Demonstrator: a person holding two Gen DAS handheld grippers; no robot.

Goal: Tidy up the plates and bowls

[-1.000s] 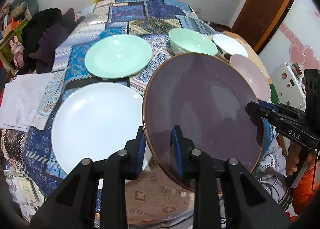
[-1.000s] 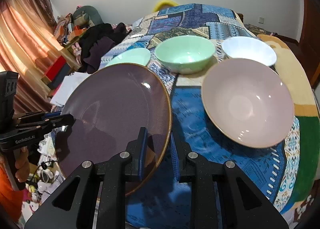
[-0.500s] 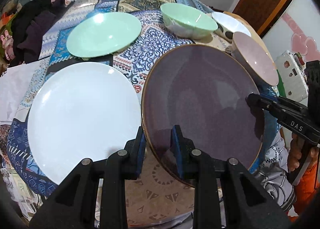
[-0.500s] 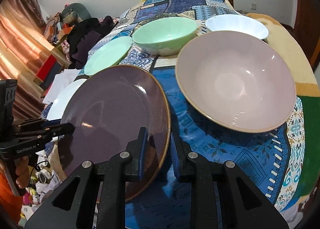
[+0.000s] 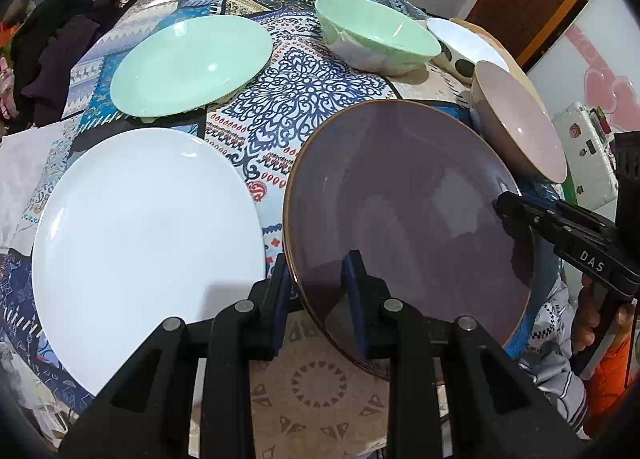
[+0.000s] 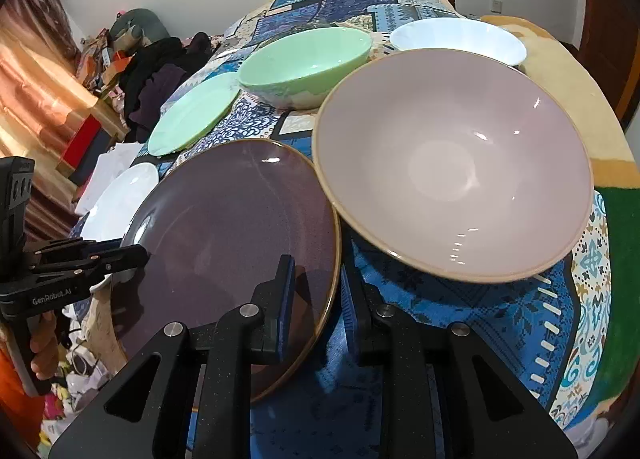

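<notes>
Where rim gripped: claws point(image 5: 318, 291) on purple plate point(image 5: 400, 199)

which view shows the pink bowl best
The right wrist view: the pink bowl fills the frame, its whole inside and rim visible beside the purple plate. In the left wrist view the same bowl sits at the right edge, seen at a steep angle and squashed by the lens, so little of its inside shows.

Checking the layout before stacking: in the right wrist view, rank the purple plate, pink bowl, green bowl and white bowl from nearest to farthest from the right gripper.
1. Purple plate, clamped in the right gripper, left.
2. Pink bowl, just right.
3. Green bowl, behind, centre.
4. White bowl, far right.
</notes>
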